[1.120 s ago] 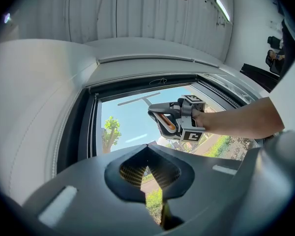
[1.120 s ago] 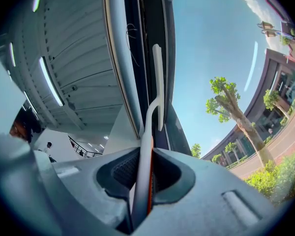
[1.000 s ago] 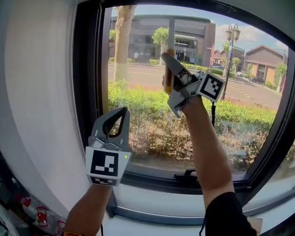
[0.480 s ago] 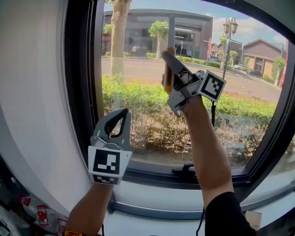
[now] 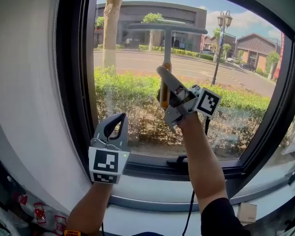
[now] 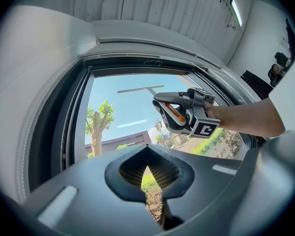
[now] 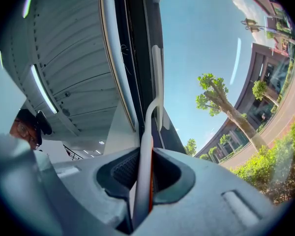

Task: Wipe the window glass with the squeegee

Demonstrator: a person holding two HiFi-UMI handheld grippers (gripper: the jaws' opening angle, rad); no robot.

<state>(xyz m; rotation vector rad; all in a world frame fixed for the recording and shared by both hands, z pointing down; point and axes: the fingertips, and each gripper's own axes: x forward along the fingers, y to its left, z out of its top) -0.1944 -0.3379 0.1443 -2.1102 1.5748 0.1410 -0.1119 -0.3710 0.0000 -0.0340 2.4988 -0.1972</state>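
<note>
The fingers (image 7: 123, 173) of the right gripper (image 5: 165, 82) are closed on the orange and grey handle of the squeegee (image 5: 165, 48), which is gripped upright between them. From that grip the stem rises to the crossbar blade, which lies level, high on the window glass (image 5: 132, 97). In the right gripper view the squeegee (image 7: 147, 151) runs up out of the right gripper (image 7: 145, 178), and its blade is seen edge-on along the dark window frame. The fingers (image 6: 184, 168) of the left gripper (image 5: 116, 123) are drawn together at their tips, and nothing is held between them. Only a thin slit is left in the left gripper (image 6: 148, 173), through which greenery is seen.

A second ago the blade was not shown in the head view, and only the top of the handle was seen above the right gripper. Now the whole blade is in sight against the building outside. The right gripper is placed lower and further left in that view than before. The window frame (image 5: 71, 82) has also shifted in the picture. The left gripper is found in much the same place as before.

The right forearm (image 5: 199, 156) is raised steeply from the lower edge toward the middle of the glass, with the marker cube (image 5: 207, 102) turned to the right. The left forearm (image 5: 91, 208) is held lower, beside the left post of the frame. Its gripper points upward, and its marker cube (image 5: 107, 163) faces the camera. From the left gripper view the squeegee (image 6: 137, 89) and the right gripper (image 6: 174, 113) are seen up and to the right, well apart from the left one.
</note>
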